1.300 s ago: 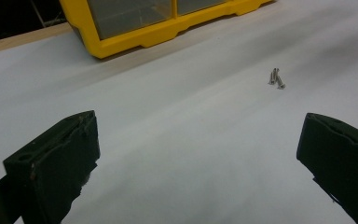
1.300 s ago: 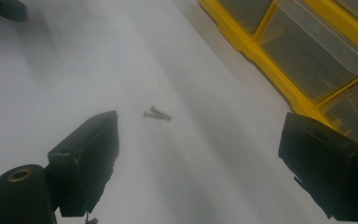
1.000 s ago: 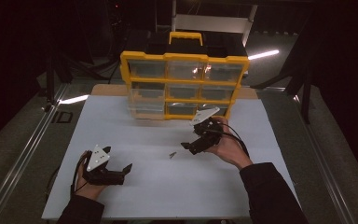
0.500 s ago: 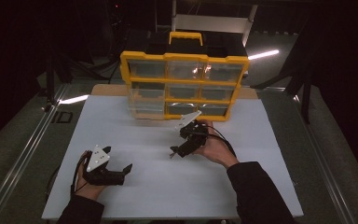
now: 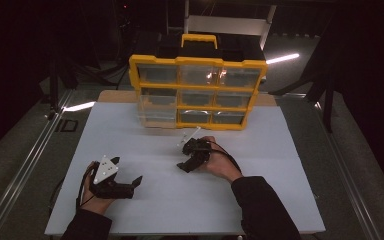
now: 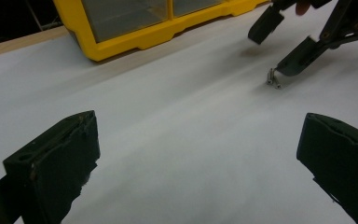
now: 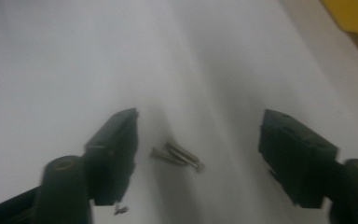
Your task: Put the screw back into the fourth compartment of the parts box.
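R claw (image 7: pixel 196 154) jaws apart, just been closing, straddling 2 small metal screws (image 7: pixel 177 156) on white table (image 5: pixel 145 140), not pinching. L claw (image 6: pixel 198 154) wide apart, nothing between.

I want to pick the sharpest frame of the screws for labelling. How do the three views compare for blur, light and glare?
Right gripper view: soft and smeared, though the screws between the open right tongs read as slim shapes. Left gripper view: crisper, the screws small and far. High view: dark surroundings, bright table, glare on the yellow organizer drawers.
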Available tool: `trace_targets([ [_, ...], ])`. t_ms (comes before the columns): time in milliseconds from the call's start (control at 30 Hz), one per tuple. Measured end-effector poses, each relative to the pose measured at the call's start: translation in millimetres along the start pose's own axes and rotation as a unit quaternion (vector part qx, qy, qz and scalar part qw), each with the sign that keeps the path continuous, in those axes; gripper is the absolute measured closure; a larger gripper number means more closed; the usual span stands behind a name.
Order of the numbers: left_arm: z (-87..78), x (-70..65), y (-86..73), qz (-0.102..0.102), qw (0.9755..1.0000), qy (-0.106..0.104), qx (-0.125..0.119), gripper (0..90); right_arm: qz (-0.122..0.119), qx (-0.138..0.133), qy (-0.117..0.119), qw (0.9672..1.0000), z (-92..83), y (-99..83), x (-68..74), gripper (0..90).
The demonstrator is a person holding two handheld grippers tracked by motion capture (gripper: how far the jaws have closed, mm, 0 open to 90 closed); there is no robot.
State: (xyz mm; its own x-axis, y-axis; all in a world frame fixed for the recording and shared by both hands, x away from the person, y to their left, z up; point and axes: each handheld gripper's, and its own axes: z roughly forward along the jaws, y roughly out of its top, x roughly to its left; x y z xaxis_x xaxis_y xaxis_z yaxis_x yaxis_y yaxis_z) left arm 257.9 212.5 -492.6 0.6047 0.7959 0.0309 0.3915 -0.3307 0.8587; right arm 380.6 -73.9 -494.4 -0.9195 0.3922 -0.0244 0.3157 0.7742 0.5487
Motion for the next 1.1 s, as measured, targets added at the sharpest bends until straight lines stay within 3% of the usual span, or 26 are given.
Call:
trace_targets([
  [100, 0.5, -0.9, 0.1, 0.002, 1.0000, -0.001, 0.001, 0.0, -0.008, 0.010, -0.003, 0.9999, 5.8, 1.1, -0.2, 37.3],
  [400, 1.0, -1.3, 0.1, 0.004, 1.0000, -0.002, 0.003, 0.0, 0.003, 0.033, 0.018, 0.9993, 15.6, 3.0, -2.0, 51.0],
  [600, 1.0, -1.4, 0.1, 0.004, 1.0000, -0.001, 0.004, 0.0, 0.026, 0.031, 0.007, 0.9992, 19.1, 3.6, -5.3, 52.4],
  [800, 1.1, -1.4, 0.0, 0.004, 1.0000, 0.000, 0.005, 0.0, 0.014, 0.034, 0.023, 0.9991, 14.0, 2.5, -5.9, 51.0],
  [1100, 2.0, -2.3, 0.0, 0.008, 0.9999, 0.000, 0.008, 0.0, 0.015, 0.042, 0.018, 0.9988, 18.7, 2.9, -6.7, 57.2],
])
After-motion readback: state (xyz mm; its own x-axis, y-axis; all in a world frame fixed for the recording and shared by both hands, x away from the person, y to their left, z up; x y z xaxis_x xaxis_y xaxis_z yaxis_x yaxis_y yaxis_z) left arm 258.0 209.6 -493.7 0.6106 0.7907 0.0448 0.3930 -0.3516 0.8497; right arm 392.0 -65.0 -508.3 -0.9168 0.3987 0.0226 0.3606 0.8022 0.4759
